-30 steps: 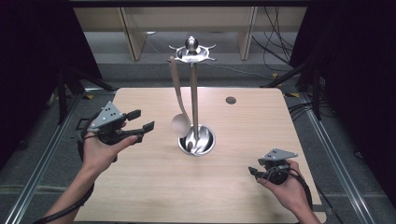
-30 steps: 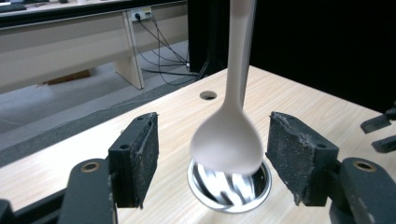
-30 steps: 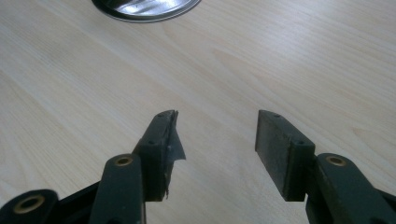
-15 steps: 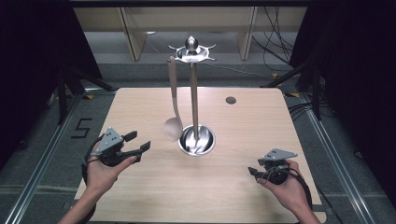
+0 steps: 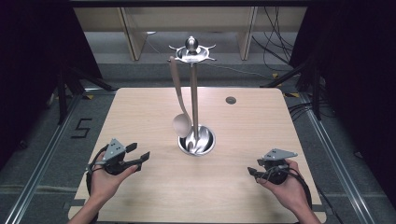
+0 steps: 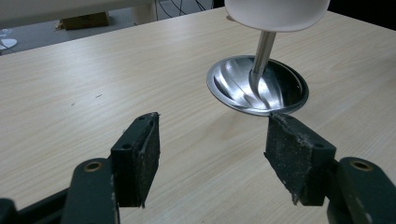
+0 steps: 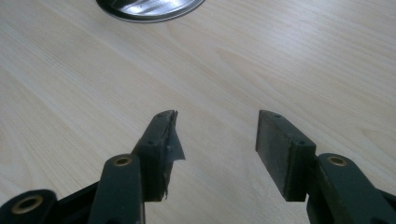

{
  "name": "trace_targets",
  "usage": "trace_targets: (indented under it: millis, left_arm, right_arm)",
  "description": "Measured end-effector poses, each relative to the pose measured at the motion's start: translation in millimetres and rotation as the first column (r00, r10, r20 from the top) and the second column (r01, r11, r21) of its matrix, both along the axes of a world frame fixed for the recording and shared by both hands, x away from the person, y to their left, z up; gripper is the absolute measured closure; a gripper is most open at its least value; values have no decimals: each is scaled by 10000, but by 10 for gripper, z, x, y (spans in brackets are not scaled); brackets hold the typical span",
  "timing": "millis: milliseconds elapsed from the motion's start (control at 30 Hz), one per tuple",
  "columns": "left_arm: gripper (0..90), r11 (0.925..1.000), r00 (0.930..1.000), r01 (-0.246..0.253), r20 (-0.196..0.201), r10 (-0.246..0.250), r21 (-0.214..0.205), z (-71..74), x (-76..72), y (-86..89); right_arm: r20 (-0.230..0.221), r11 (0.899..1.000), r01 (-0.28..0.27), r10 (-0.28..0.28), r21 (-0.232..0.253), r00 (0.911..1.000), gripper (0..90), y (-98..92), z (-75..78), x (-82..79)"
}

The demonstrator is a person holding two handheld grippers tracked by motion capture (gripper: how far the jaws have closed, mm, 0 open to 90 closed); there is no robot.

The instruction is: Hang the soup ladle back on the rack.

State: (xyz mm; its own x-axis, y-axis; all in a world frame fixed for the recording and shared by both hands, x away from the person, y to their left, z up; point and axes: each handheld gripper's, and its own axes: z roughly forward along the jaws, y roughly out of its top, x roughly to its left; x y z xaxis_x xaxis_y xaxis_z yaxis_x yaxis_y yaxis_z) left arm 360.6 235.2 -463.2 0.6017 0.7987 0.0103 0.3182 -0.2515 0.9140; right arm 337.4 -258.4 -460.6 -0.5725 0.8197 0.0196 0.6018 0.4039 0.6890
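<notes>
While the left gripper sits low over the near-left part of the wooden table, its jaws stand wide apart with nothing between them; in the left gripper view bare wood fills the gap. It points toward the stand's base, near it but not touching.

The right gripper is at the near-right of the table, held in the person's right hand. Its jaws are also spread and empty in the right gripper view. Left pad looks frayed at the edge there.

Ladle: hangs by its handle from a hook on the top ring of the steel utensil stand, bowl end down, beside the stand's pole on its left. Handle leans slightly off vertical. The bowl hangs just above and left of the round mirrored base; can't tell whether it touches the rim. In the left gripper view the pale bowl sits at the top edge, above the base dish.

Stand is at table centre, well apart from the right gripper. Small dark round grommet in the far-right tabletop. Floor mark "5" left of the table.
</notes>
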Motion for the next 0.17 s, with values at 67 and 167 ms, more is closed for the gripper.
trace_targets:
  millis: [67, 167]
  left_arm:
    - [353, 9997, 9996, -103, -259, 98, -206, -26, 0, 6]
    - [357, 9997, 9993, -188, -311, 184, -135, -39, 16, 39]
  right_arm:
    - [-124, 9999, 70, -69, 76, 9999, 482, 4, 13, -7]
    - [-150, 9999, 107, -105, 102, 9998, 480, 10, 17, -16]
